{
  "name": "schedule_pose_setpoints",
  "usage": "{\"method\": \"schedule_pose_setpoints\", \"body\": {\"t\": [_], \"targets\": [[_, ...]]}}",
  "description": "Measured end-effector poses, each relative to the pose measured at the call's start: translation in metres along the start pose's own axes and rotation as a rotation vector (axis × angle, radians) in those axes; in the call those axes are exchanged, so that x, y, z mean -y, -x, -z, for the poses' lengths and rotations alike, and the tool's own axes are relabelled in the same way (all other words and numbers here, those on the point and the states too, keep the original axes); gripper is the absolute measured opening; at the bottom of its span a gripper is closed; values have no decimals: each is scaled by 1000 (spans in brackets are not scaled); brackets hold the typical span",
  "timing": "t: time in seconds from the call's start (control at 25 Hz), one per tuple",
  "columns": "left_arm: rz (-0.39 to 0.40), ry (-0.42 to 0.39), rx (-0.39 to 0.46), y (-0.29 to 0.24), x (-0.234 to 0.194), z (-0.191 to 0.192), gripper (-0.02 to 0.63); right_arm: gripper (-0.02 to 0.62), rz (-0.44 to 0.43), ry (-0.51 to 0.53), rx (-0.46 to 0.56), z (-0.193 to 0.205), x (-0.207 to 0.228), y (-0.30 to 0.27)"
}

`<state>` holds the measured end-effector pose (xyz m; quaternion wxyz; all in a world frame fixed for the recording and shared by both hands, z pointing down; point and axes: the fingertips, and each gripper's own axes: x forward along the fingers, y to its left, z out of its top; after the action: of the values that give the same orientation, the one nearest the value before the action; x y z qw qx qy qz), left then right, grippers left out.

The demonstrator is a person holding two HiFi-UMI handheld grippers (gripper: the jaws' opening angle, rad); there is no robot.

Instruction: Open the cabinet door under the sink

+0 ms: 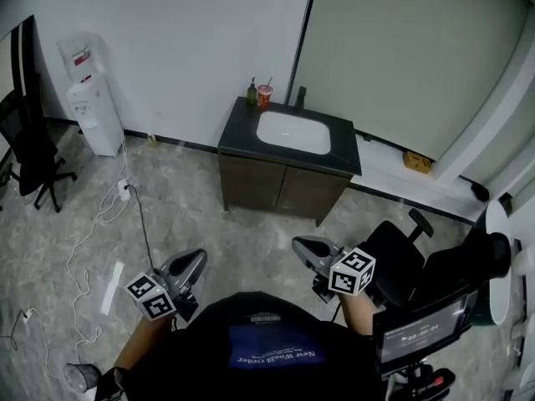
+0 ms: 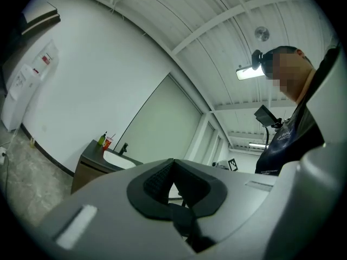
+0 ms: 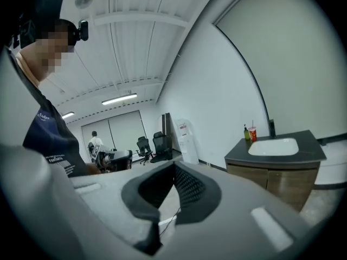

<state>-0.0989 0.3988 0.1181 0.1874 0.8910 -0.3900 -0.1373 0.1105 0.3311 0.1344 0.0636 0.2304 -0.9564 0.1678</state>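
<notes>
The sink cabinet [image 1: 280,189] stands against the far wall, with a dark top, a white basin [image 1: 292,132] and two brown doors, both closed. My left gripper [image 1: 194,261] and right gripper [image 1: 303,245] hover close to my body, well short of the cabinet, each shut with nothing between the jaws. In the left gripper view the cabinet [image 2: 87,172] shows far off to the left, beyond my left gripper [image 2: 173,161]. The right gripper view has the cabinet [image 3: 282,180] off to the right of my right gripper [image 3: 174,164].
A green bottle [image 1: 252,93] and a red cup [image 1: 265,96] stand on the counter's back left corner. A water dispenser [image 1: 94,111] and a black office chair [image 1: 33,153] are at the left. A cable [image 1: 138,215] trails over the floor. Another chair [image 1: 401,257] is close at the right.
</notes>
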Motion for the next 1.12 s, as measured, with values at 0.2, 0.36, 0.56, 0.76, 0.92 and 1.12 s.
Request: {"method": "schedule_pose_setpoints", "body": {"t": [0.2,0.36,0.56,0.76,0.92,1.12], "targets": [[-42,-17,42,-68,-5,-19,2,2,-74,50,12,-50,63,-1],[-32,-14,42,-125,-1,-13,2,2,-94,49,11,-56,112,8],[-37,8,6,-167,-12,-4,2,2,-62,-20,2,-47,166,21],[-16,28,-17,-200,-46,-5,2,2,-10,-53,13,-48,207,11],[43,52,-35,-232,-83,-10,2,2,34,-48,-1,-51,229,-10],[137,70,-86,-279,-144,-32,2,2,157,-83,26,-73,275,-38]]}}
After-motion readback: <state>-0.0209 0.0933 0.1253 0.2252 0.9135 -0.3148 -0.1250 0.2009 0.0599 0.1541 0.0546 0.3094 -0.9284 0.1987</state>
